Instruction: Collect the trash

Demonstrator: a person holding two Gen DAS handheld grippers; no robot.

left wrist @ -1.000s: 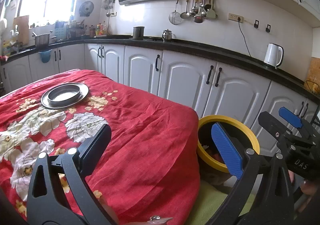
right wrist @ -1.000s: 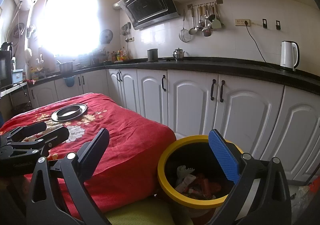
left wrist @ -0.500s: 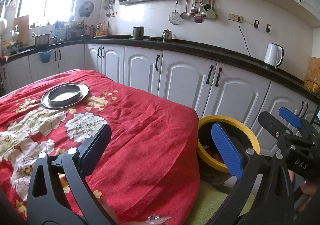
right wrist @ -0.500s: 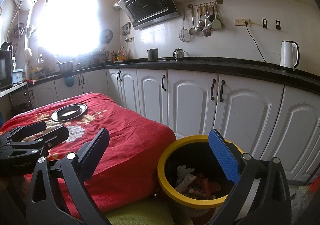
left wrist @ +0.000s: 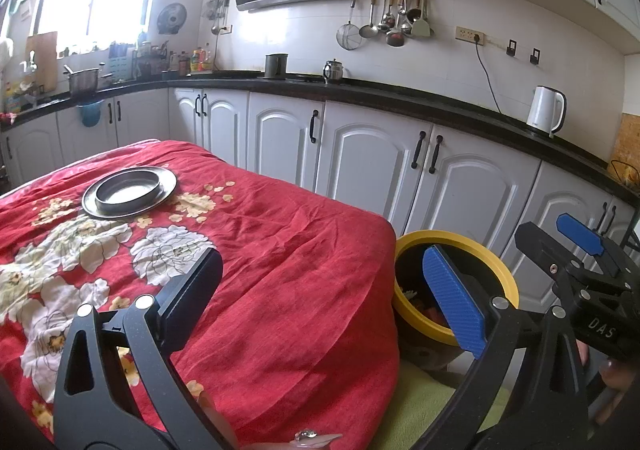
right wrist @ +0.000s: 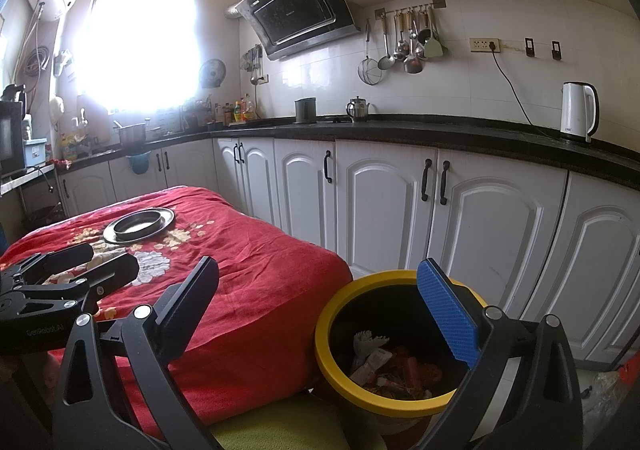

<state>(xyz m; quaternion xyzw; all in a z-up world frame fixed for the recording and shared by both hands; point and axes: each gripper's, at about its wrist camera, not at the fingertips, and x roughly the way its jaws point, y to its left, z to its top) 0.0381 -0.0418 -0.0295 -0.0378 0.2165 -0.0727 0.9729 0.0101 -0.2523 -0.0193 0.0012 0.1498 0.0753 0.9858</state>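
We hold the left gripper [left wrist: 320,290] over the near right corner of the worktop, which is covered by a red cloth with a pale flower print [left wrist: 280,250]. Its jaws stand wide apart with nothing between them. One finger carries a ribbed blue pad [left wrist: 454,300]; the other finger [left wrist: 192,294] shows only black.

We hold the right gripper [right wrist: 316,302] just off the right edge of the worktop, above the round black trash bin with a yellow rim [right wrist: 332,354]. Its jaws are also spread wide and hold nothing. In the left wrist view the same gripper shows at the right edge of frame, beyond the bin.

The bin stands on the floor, against the right edge of the worktop and in front of the white cabinet doors [right wrist: 384,209]. The trash [right wrist: 384,366] lies at the bottom of it: crumpled white paper, a pale wrapper and red and orange scraps. We cannot tell the single items apart beyond that.

Near the far left part of the worktop rests a shallow round metal dish on a wider metal plate [left wrist: 130,191]. No loose scraps show on the cloth.

Behind, a black counter runs along the wall, with a white electric kettle [right wrist: 578,111] at its right end. A yellow-green mat [right wrist: 280,426] lies under the near edge, beside the bin.
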